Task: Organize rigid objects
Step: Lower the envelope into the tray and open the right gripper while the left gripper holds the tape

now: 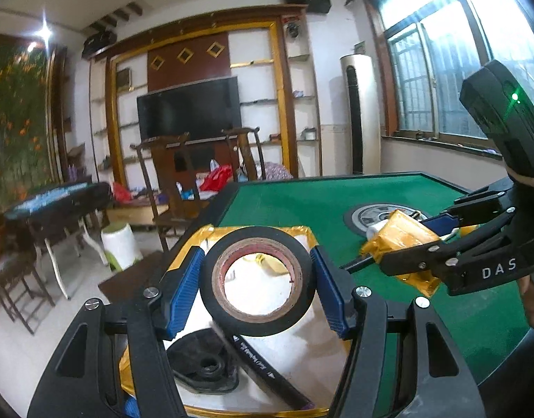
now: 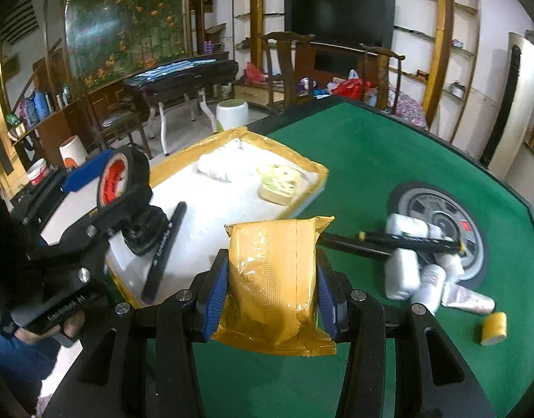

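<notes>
Fingers point(image 1: 328, 289) clamp tape roll point(image 1: 258, 280); green table point(image 1: 336, 195).

A table with a green felt top point(image 2: 371, 160) and a dark raised rim carries everything. In its middle sits a round grey panel point(image 2: 437, 223). On and beside this panel lie several small white bottles point(image 2: 402, 271), with a black pen point(image 2: 371, 240) across them, and a small yellow roll point(image 2: 493, 327) lies apart on the felt. At the table's edge rests a white tray with gold border point(image 2: 204, 230); it holds a black marker point(image 2: 164, 254), a black round part point(image 2: 145, 233), a white bundle point(image 2: 218, 167) and a small yellow-green box point(image 2: 279, 184)
</notes>
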The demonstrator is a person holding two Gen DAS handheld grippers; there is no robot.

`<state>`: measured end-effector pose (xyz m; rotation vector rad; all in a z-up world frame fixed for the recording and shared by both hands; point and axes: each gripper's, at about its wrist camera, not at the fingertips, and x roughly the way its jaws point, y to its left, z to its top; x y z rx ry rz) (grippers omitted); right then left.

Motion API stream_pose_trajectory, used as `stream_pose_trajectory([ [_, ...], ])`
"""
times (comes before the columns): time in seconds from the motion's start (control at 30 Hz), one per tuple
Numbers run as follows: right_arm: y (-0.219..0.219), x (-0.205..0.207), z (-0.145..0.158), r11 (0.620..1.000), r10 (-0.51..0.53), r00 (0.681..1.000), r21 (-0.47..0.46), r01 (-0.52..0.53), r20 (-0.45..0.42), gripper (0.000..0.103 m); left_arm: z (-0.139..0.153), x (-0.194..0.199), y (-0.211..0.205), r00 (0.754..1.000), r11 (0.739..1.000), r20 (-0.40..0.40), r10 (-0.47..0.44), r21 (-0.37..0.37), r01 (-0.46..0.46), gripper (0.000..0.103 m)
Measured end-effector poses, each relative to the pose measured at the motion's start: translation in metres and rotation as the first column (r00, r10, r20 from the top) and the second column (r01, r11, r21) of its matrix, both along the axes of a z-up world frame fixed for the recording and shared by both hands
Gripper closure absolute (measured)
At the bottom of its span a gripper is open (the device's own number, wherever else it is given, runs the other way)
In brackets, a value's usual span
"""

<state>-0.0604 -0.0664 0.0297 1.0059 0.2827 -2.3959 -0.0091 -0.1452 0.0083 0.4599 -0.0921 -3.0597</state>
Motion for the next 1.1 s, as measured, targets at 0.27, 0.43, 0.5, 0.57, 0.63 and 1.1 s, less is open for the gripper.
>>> stream_pose_trajectory([
  [0.27, -0.041, -0.052, -0.012, 0.999, 0.023, 0.992, -0.038, -0.018, 0.127, 0.061, -0.008, -0.027, -0.008, 0.989, 0.998, 0.147, 0.014, 0.063, -0.024, 0.042],
  [0.43, -0.060, -0.073, -0.018, 1.000, 0.017, 0.990, -0.025, -0.013, 0.140, 0.062, -0.013, -0.036, -0.011, 0.980, 0.996, 0.196, 0.029, 0.082, -0.046, 0.042],
  [0.5, -0.064, -0.075, -0.020, 1.000, 0.013, 0.991, -0.012, -0.011, 0.135, 0.062, -0.015, -0.036, -0.012, 0.977, 0.995, 0.209, 0.031, 0.088, -0.051, 0.042],
  [0.57, -0.069, -0.075, -0.021, 1.000, 0.008, 0.993, 0.006, -0.009, 0.115, 0.062, -0.017, -0.035, -0.010, 0.976, 0.995, 0.211, 0.049, 0.075, -0.066, 0.042],
  [0.63, -0.073, -0.073, -0.022, 1.000, 0.009, 0.994, 0.019, -0.011, 0.105, 0.062, -0.018, -0.036, -0.012, 0.973, 0.996, 0.219, 0.069, 0.045, -0.081, 0.042],
  [1.1, -0.086, -0.086, -0.035, 0.998, -0.003, 0.988, 0.057, -0.006, 0.154, 0.062, -0.028, -0.054, -0.036, 0.944, 0.988, 0.320, 0.083, 0.098, -0.120, 0.042],
])
